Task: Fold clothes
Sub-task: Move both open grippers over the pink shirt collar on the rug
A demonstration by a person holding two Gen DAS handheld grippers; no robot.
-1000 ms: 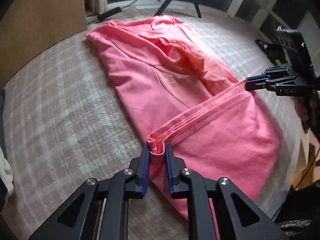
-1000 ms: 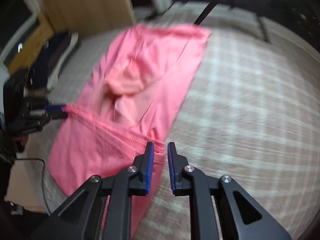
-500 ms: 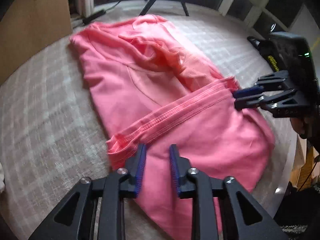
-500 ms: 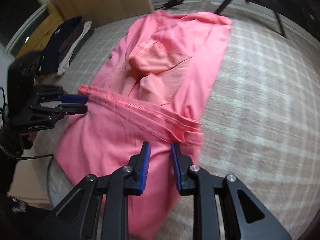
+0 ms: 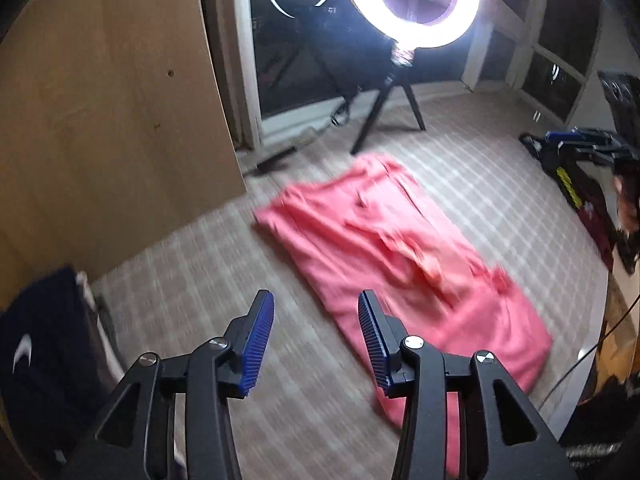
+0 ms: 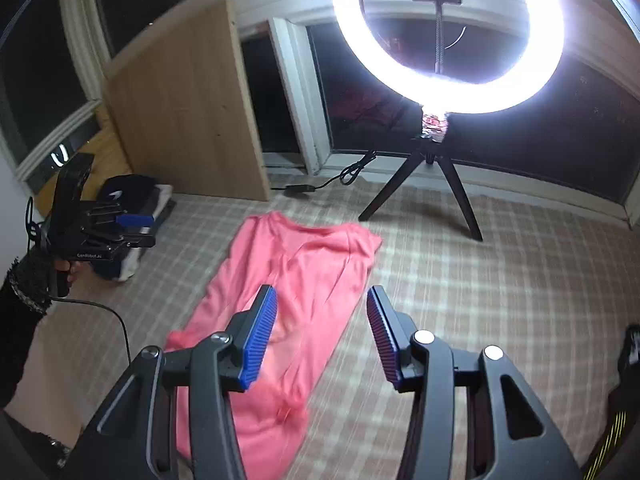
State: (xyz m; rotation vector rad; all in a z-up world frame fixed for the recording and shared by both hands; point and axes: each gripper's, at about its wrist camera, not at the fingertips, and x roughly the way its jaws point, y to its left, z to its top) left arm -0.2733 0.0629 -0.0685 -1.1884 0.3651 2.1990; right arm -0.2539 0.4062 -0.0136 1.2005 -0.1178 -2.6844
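A pink garment [image 5: 396, 264] lies folded lengthwise as a long strip on the checked bed cover [image 5: 192, 280]; it shows in the right wrist view too, pink garment [image 6: 304, 280]. My left gripper [image 5: 316, 340] hangs open above the cover, just left of the strip's near end, holding nothing. My right gripper [image 6: 322, 332] is open as well, raised over the strip's right edge, empty. Each gripper appears in the other's view: the right gripper [image 5: 576, 140] far right, the left gripper [image 6: 132, 226] at the left, held by a hand in a dark sleeve.
A lit ring light on a black tripod [image 6: 436, 148] stands at the far end of the bed cover [image 6: 480, 280]. A wooden panel [image 5: 104, 120] rises at the left. Dark and white folded clothes [image 5: 44, 352] lie left. A black cable [image 6: 116, 316] trails near the hand.
Both grippers let go of the pink hem, opened wide and lifted up and back. The garment now lies flat and farther from both cameras.
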